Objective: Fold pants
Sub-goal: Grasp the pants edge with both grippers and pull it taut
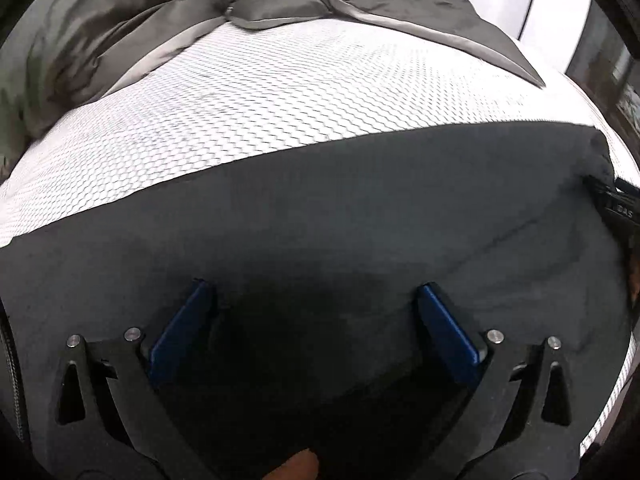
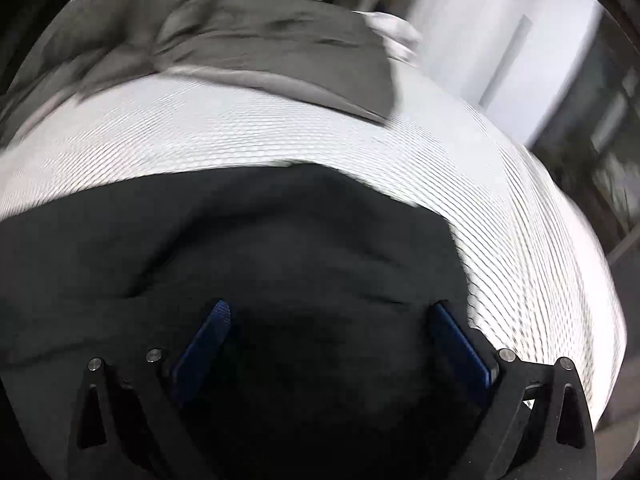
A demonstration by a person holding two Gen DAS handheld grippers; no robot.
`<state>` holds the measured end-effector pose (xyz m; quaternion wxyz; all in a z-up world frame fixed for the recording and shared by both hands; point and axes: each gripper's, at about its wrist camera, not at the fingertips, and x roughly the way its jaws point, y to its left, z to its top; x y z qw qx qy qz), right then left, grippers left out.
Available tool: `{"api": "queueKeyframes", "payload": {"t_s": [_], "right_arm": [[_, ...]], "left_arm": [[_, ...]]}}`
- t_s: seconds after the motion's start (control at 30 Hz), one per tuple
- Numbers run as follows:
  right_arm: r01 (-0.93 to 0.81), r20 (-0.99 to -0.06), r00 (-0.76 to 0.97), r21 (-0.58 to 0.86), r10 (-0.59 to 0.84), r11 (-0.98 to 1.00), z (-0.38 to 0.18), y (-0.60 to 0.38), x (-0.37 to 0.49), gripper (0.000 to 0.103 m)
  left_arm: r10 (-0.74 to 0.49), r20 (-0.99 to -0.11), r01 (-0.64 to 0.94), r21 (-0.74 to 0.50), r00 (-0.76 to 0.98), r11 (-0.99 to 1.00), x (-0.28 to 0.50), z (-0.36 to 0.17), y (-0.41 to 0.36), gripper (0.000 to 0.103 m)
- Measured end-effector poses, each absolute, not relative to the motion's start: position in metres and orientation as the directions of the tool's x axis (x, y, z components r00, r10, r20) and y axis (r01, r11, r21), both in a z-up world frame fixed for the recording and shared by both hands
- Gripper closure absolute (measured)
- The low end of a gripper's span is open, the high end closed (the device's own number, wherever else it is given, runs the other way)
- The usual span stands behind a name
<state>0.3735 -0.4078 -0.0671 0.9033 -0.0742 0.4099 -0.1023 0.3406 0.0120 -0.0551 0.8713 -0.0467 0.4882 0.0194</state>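
Note:
Dark grey pants (image 1: 360, 208) lie spread on a white patterned mattress (image 1: 280, 92), filling the lower half of the left wrist view. My left gripper (image 1: 314, 292) is open, its blue pads (image 1: 180, 328) just above the fabric, holding nothing. At the right edge of that view the other gripper's black body (image 1: 616, 200) shows beside the pants' end. In the right wrist view the pants (image 2: 260, 248) lie rumpled with a rounded far edge. My right gripper (image 2: 332, 308) is open over them, blue pads (image 2: 204, 344) apart, holding nothing. This view is blurred by motion.
A crumpled grey-green duvet (image 1: 120, 28) lies along the far side of the mattress, also in the right wrist view (image 2: 260, 36). A white wall (image 2: 480, 40) and dark furniture (image 2: 600, 140) stand to the right, past the bed's edge.

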Motion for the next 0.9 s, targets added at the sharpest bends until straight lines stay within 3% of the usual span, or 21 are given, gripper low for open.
{"api": "queueKeyframes", "payload": {"t_s": [0.13, 0.27, 0.33, 0.43, 0.47, 0.5, 0.53, 0.6, 0.7, 0.8, 0.9], "right_arm": [[0.12, -0.694, 0.675, -0.23, -0.249, 0.966, -0.046, -0.397, 0.364, 0.002], [0.001, -0.642, 0.756, -0.194, -0.128, 0.981, -0.016, -0.355, 0.347, 0.002], [-0.115, -0.661, 0.749, -0.184, -0.036, 0.976, -0.02, -0.314, 0.364, 0.002], [-0.234, -0.702, 0.711, -0.285, -0.037, 0.93, -0.042, -0.255, 0.376, 0.005], [-0.304, -0.732, 0.681, -0.276, 0.005, 0.912, -0.051, -0.237, 0.386, 0.008], [-0.361, -0.766, 0.641, -0.241, 0.052, 0.901, -0.061, -0.222, 0.387, 0.022], [-0.422, -0.815, 0.569, -0.173, 0.111, 0.89, -0.075, -0.213, 0.391, 0.044], [-0.439, -0.818, 0.556, -0.141, 0.145, 0.888, -0.08, -0.218, 0.39, 0.05], [-0.306, -0.788, 0.615, -0.203, 0.031, 0.93, -0.074, -0.266, 0.397, 0.054], [0.062, -0.742, 0.632, -0.242, -0.226, 0.968, -0.07, -0.363, 0.41, 0.054], [0.061, -0.759, 0.634, -0.142, -0.148, 0.988, -0.067, -0.399, 0.403, 0.061]], "left_arm": [[-0.043, -0.811, -0.05, -0.089, 0.583, 0.995, 0.334, -0.034, 0.009, 0.001], [-0.022, -0.796, -0.017, -0.041, 0.605, 0.999, 0.351, -0.022, -0.006, 0.001], [-0.006, -0.82, -0.02, -0.022, 0.572, 1.0, 0.36, -0.033, -0.013, 0.001], [-0.04, -0.849, -0.047, -0.076, 0.526, 0.996, 0.364, -0.051, -0.007, 0.0], [-0.047, -0.845, -0.052, -0.089, 0.532, 0.995, 0.364, -0.051, -0.005, 0.0], [-0.045, -0.845, -0.061, -0.091, 0.533, 0.994, 0.364, -0.049, -0.004, 0.0], [-0.042, -0.845, -0.066, -0.09, 0.533, 0.994, 0.364, -0.049, -0.003, 0.0], [-0.046, -0.845, -0.065, -0.095, 0.533, 0.993, 0.364, -0.05, -0.004, 0.0], [-0.043, -0.844, -0.061, -0.09, 0.535, 0.994, 0.362, -0.048, -0.007, 0.0], [-0.055, -0.842, -0.051, -0.098, 0.537, 0.994, 0.362, -0.053, 0.0, 0.0], [-0.051, -0.843, -0.051, -0.093, 0.535, 0.994, 0.367, -0.056, 0.005, 0.0]]}}
